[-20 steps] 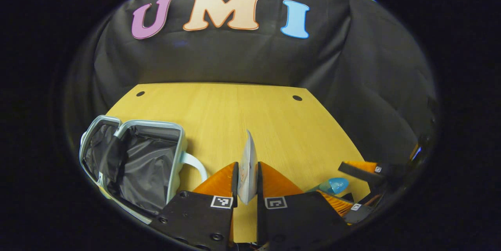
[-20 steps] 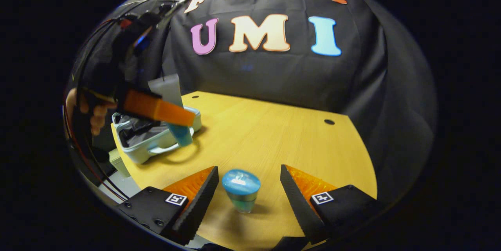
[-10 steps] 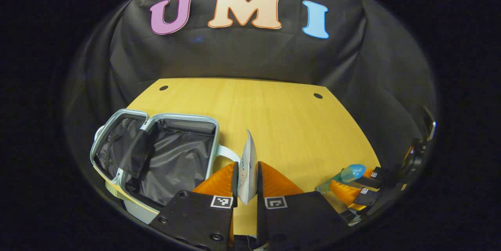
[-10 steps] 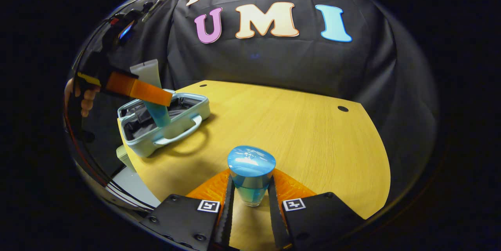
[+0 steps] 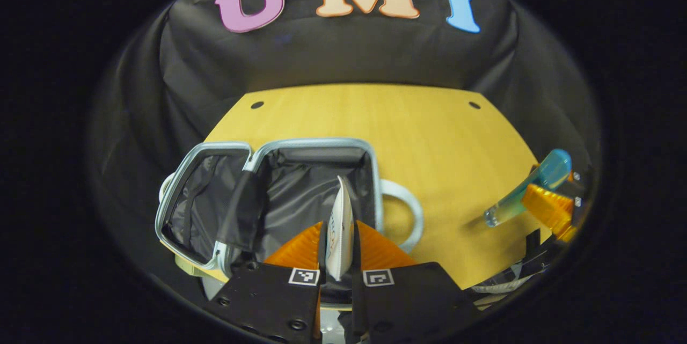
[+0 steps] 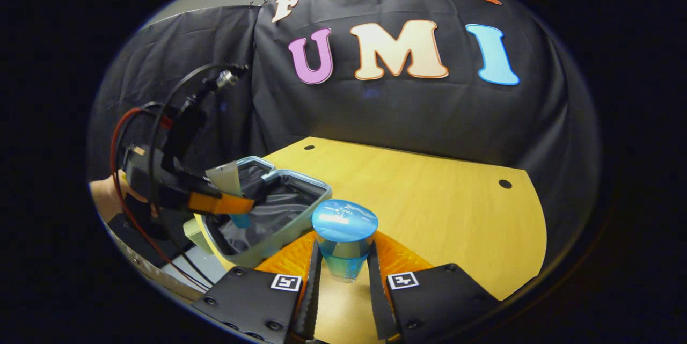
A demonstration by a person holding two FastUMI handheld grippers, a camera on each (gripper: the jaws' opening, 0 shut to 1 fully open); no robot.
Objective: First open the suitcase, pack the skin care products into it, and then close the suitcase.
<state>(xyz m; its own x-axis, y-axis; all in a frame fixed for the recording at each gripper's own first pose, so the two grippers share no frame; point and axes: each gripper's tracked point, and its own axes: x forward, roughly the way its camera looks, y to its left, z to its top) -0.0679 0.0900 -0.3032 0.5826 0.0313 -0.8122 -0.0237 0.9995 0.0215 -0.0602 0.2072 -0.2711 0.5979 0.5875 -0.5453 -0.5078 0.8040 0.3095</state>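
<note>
Over the open suitcase [image 5: 316, 145], the left gripper [image 5: 339, 242] holds a flat tube [image 5: 340, 226], both fingers squeezing it. To do this well, go lower into the dark lining, then let go gently so the tube lies flat and leaves room. Off to the side of the suitcase, the right gripper [image 6: 343, 266] squeezes a blue-capped bottle [image 6: 344, 234] above the table [image 6: 440, 210], waiting its turn.
</note>
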